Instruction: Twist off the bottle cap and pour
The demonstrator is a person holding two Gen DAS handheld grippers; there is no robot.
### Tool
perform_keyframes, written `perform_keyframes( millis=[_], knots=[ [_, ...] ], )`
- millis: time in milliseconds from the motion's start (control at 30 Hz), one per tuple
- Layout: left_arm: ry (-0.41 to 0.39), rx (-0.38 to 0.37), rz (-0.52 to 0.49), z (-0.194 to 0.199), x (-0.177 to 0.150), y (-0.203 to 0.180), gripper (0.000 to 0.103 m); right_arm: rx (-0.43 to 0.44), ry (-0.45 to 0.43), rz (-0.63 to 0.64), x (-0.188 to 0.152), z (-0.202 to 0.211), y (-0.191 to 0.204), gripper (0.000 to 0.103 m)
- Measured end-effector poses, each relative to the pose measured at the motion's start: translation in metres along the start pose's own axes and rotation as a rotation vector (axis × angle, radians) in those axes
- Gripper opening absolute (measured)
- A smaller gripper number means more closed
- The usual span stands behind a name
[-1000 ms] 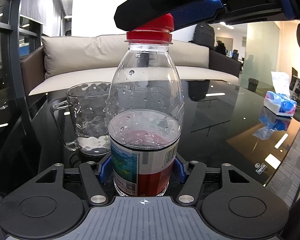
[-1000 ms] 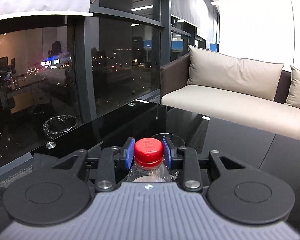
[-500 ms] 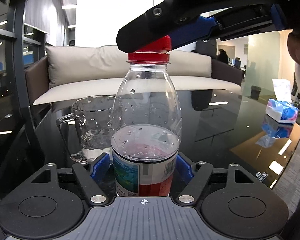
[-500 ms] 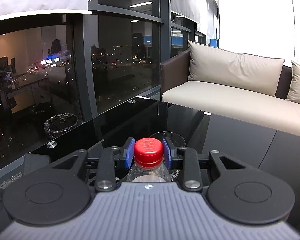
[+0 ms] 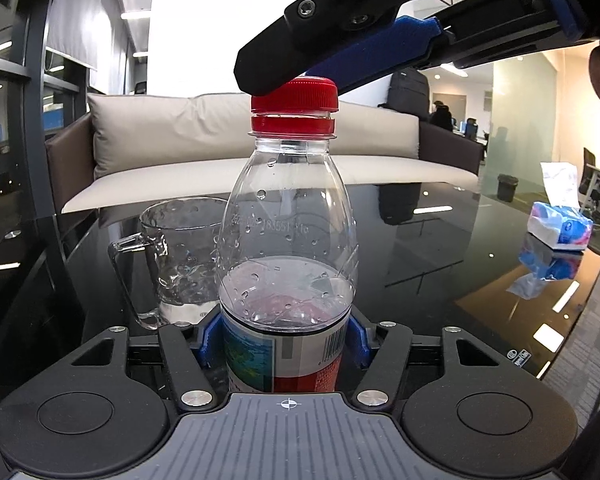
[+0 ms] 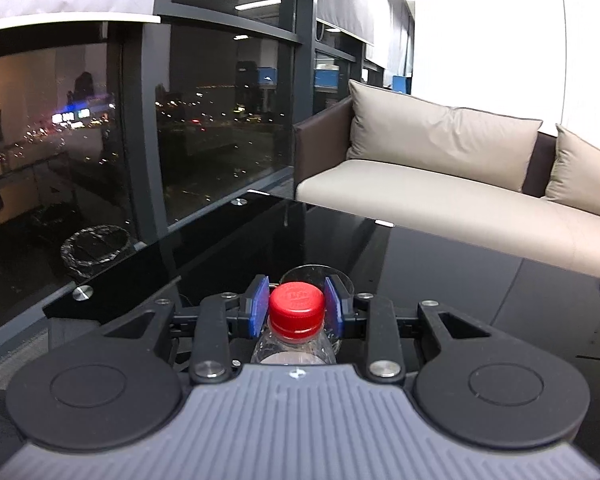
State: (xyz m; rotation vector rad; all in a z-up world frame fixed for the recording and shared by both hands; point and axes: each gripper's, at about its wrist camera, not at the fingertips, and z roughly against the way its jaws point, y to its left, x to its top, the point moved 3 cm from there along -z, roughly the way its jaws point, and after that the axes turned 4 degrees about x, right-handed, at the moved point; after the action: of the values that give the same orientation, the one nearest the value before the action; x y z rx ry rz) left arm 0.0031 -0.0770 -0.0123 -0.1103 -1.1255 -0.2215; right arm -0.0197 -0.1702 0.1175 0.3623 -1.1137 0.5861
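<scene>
A clear plastic bottle (image 5: 288, 240), about a third full, stands upright on the black glass table (image 5: 440, 272). My left gripper (image 5: 283, 340) has its blue pads on both sides of the bottle's label, and its jaws are closing on the bottle. The red cap (image 5: 294, 94) sits slightly raised and tilted above its red ring. My right gripper (image 5: 300, 76) comes in from the upper right and is shut on the cap. In the right wrist view the cap (image 6: 297, 304) sits between the pads of the right gripper (image 6: 296, 307). A glass mug (image 5: 180, 256) stands just behind the bottle to its left.
A tissue pack (image 5: 560, 228) lies on the table far right. A beige sofa (image 5: 236, 148) runs along the table's far edge. Dark windows (image 6: 204, 120) and a waste bin (image 6: 96, 248) are on the left, beyond the table's edge.
The cap has lifted off its ring, leaving a gap under it. The left pads eased off the bottle half a second ago and are back against it. The right gripper stays on the cap.
</scene>
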Motion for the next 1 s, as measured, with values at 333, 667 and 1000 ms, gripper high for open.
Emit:
perform_keyframes(
  millis=[333, 667, 1000],
  knots=[
    [0.000, -0.003, -0.001, 0.000, 0.000, 0.003, 0.055, -0.024, -0.004, -0.007, -0.005, -0.002, 0.002, 0.033],
    [-0.005, 0.002, -0.006, 0.000, -0.001, 0.001, 0.055, 0.020, -0.009, 0.043, -0.006, -0.001, -0.003, 0.032],
    [-0.004, -0.025, 0.005, 0.001, -0.001, 0.006, 0.054, 0.165, 0.002, 0.097, -0.002, -0.002, -0.019, 0.031]
  ],
)
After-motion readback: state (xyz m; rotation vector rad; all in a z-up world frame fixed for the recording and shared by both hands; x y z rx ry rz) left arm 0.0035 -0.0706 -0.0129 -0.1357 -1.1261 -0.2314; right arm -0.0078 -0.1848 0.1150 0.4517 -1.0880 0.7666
